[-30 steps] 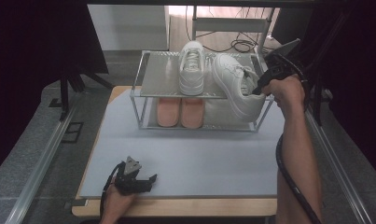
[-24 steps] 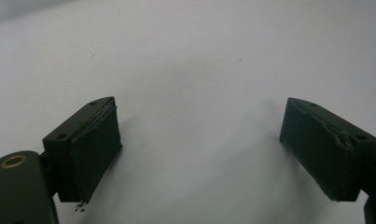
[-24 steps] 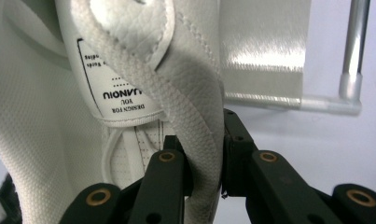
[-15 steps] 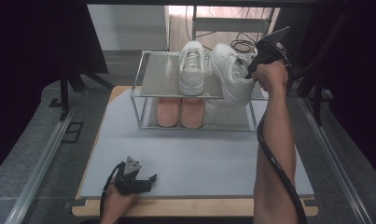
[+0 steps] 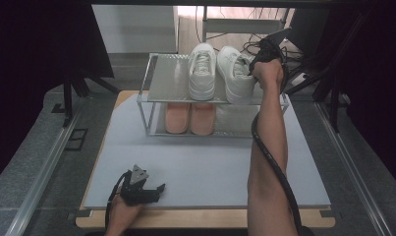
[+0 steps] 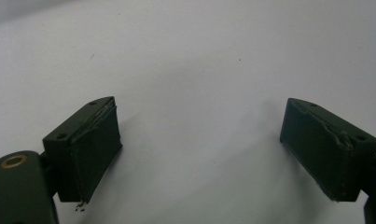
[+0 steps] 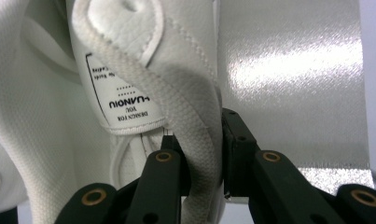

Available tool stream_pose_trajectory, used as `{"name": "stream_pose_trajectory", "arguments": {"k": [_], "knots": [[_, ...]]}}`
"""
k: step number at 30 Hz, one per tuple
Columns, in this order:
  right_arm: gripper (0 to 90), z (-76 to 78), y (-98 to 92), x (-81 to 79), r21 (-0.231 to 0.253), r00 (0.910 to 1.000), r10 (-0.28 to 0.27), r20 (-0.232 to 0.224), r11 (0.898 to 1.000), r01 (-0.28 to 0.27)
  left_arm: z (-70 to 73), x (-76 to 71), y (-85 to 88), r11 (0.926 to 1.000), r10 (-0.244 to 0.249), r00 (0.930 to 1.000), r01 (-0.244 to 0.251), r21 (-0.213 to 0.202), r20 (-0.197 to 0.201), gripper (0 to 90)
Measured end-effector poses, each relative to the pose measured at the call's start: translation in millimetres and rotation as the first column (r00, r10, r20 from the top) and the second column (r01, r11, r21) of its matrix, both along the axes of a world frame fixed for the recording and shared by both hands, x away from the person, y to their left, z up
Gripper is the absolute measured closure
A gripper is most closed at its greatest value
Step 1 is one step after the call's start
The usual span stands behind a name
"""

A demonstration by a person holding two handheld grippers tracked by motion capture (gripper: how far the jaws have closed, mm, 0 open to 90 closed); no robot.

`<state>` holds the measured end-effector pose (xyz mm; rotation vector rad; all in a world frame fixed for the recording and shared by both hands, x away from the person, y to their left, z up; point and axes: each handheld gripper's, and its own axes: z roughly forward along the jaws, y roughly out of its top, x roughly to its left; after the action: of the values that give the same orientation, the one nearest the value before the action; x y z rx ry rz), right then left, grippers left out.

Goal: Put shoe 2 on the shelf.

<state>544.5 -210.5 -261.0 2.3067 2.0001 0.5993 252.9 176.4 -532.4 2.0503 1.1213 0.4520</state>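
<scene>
Two white sneakers are over the top shelf of a metal rack (image 5: 168,83). The left sneaker (image 5: 202,71) stands there free. The right sneaker (image 5: 235,73) is just beside it, toe toward me, held at its heel end by my right gripper (image 5: 258,61). In the right gripper view the gripper (image 7: 199,135) is shut on the sneaker's (image 7: 143,60) padded collar, one jaw inside the shoe and one outside, with the shiny shelf (image 7: 288,70) behind. My left gripper (image 5: 156,189) rests open on the grey mat near the front left, and the left gripper view has bare mat between its jaws (image 6: 199,140).
A pair of pink shoes (image 5: 189,118) stands on the rack's lower shelf. The grey mat (image 5: 205,167) covers a wooden board (image 5: 205,219). Cables and a stand's legs lie beyond the rack. My right forearm reaches across the mat's right half.
My right hand has carried the white sneaker leftward from the rack's right end to a spot beside the other sneaker. The left gripper has stayed in place.
</scene>
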Motion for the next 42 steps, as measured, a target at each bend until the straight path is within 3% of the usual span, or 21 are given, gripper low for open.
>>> {"name": "stream_pose_trajectory", "arguments": {"k": [5,13,23,29,36,38,42], "knots": [[77.0,-1.9,2.8,3.2,0.004,0.9997,-0.021,0.008,1.0,0.021,-0.1,-0.1,-0.3,1.0,0.001,1.0,-0.001,0.001,0.001,11.5],[71.2,-1.1,19.0,7.2,-0.002,0.9998,-0.006,0.018,1.0,0.006,-0.2,-0.1,-0.8,1.0,0.003,1.0,-0.003,0.0,0.002,11.4],[62.5,-3.0,34.0,9.7,0.039,0.9978,0.013,0.065,0.999,-0.015,0.0,0.1,-1.1,1.0,0.003,1.0,-0.003,0.0,0.001,11.3],[57.2,-6.8,26.9,9.4,0.079,0.9937,0.039,0.105,0.996,-0.047,-0.1,0.1,-1.1,1.0,0.003,1.0,-0.003,0.0,0.001,11.3],[43.2,-4.6,12.0,1.0,0.164,0.9829,0.082,0.165,0.98,-0.109,-0.2,0.0,-1.4,1.0,0.004,1.0,-0.004,0.001,0.002,11.3],[40.1,-2.4,7.6,-2.5,0.165,0.9759,0.089,0.199,0.978,-0.123,-0.2,0.0,-1.4,1.0,0.004,1.0,-0.004,0.001,0.002,11.3],[34.8,-0.3,3.9,-8.0,0.165,0.9653,0.145,0.217,0.969,-0.183,-0.1,0.0,-1.3,1.0,0.004,1.0,-0.004,0.001,0.001,11.3]]}}
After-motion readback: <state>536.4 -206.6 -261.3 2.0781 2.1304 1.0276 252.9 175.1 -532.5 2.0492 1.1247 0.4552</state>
